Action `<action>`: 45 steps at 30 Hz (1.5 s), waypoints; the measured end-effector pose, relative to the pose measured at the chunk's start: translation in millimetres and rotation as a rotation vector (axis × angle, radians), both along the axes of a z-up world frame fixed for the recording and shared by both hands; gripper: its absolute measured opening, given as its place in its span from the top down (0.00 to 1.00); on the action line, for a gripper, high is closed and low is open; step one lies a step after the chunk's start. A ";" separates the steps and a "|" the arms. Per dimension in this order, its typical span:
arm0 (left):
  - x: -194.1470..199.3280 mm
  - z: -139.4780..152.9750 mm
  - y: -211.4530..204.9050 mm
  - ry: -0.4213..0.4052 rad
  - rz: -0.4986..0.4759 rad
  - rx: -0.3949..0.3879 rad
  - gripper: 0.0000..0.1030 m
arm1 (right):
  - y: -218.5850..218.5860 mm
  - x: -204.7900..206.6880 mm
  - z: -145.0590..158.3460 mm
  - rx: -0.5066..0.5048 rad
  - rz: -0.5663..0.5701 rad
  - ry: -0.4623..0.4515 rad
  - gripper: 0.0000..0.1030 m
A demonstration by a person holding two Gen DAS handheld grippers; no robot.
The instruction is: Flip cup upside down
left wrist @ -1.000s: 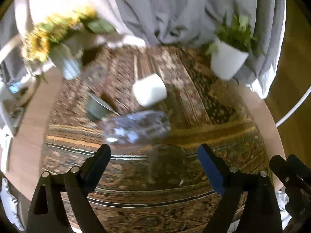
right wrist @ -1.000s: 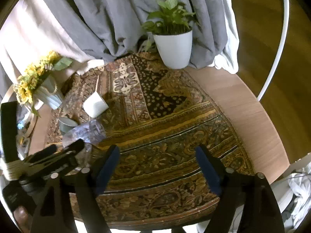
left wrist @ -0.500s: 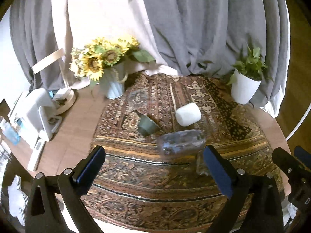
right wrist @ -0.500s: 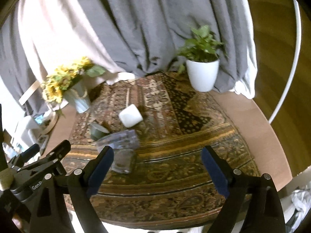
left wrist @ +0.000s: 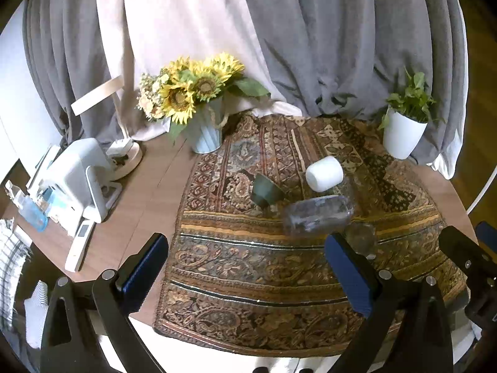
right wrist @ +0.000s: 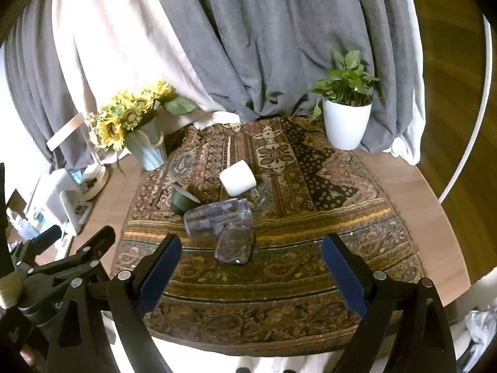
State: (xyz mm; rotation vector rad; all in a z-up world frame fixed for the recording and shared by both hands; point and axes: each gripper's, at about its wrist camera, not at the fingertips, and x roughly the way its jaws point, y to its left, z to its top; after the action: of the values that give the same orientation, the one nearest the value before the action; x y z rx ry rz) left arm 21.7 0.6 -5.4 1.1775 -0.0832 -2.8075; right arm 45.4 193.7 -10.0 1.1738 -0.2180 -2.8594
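Note:
Several cups sit on a patterned rug (left wrist: 248, 264) on a round table. A white cup (left wrist: 324, 173) (right wrist: 238, 177) lies on its side. A dark green cup (left wrist: 266, 190) (right wrist: 183, 199) lies tilted beside it. A large clear tumbler (left wrist: 318, 214) (right wrist: 217, 219) lies on its side. A small clear glass (left wrist: 362, 237) (right wrist: 234, 244) stands in front of it. My left gripper (left wrist: 247, 275) is open and empty, well back from the cups. My right gripper (right wrist: 251, 272) is open and empty, also back near the table's front edge.
A sunflower vase (left wrist: 205, 133) stands at the back left and a white potted plant (right wrist: 346, 124) at the back right. White devices and a remote (left wrist: 79, 245) lie on the bare wood at the left. Grey curtains hang behind.
Both grippers have pulled back and up from the cups, so more of the table and curtains shows. The cups have not moved.

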 end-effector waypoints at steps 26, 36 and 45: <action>-1.1 0.9 -15.1 0.002 -0.026 -0.013 0.00 | -20.6 1.0 -0.6 0.015 -0.013 -0.001 0.11; -2.2 -0.9 -15.7 0.001 -0.030 -0.012 0.00 | -20.8 0.4 -1.3 0.017 -0.013 -0.003 0.11; -2.0 -0.7 -14.6 0.003 -0.031 -0.010 0.00 | -20.1 -0.1 -1.3 0.018 -0.016 0.001 0.11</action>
State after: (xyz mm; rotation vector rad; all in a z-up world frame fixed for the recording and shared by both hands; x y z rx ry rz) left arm 19.6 -14.1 -6.0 1.1796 -0.1158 -2.8323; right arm 45.3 173.6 -11.3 1.1796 -0.2034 -2.8811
